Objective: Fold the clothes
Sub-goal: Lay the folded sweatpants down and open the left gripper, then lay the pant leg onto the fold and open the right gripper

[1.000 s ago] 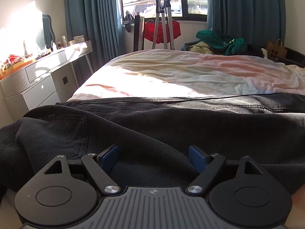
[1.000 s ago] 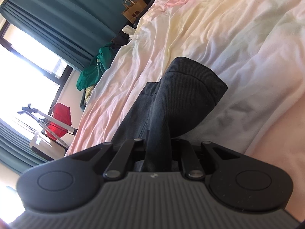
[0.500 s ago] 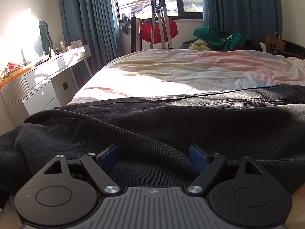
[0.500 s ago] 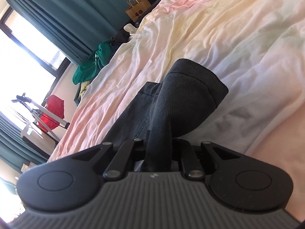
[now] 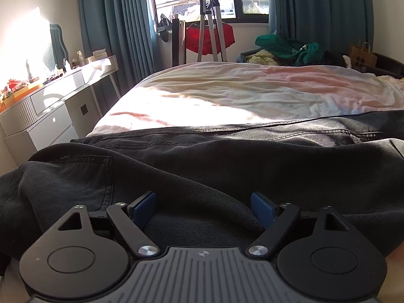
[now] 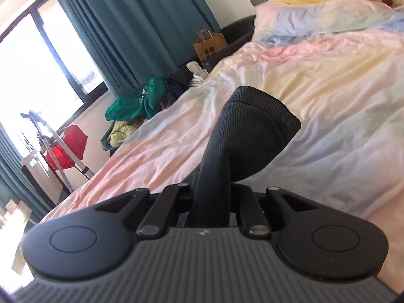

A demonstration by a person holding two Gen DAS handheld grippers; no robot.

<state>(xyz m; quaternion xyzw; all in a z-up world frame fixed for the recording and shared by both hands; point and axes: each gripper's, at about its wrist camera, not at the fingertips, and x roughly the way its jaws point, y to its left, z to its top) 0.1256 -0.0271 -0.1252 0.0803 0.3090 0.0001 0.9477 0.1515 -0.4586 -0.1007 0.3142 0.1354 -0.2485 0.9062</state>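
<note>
Right wrist alone shows right gripper (image 6: 210,197) pinching jeans (image 6: 252,131); left gripper (image 5: 202,208) gapes, gripping nothing.

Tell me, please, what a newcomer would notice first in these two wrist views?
Probably the dark jeans spread across the near edge of the pastel bedsheet, with the left gripper open just above them. In the right wrist view, the right gripper is shut on a jeans leg end that juts out over the sheet. Behind, a red garment hangs below the bright window.
</note>
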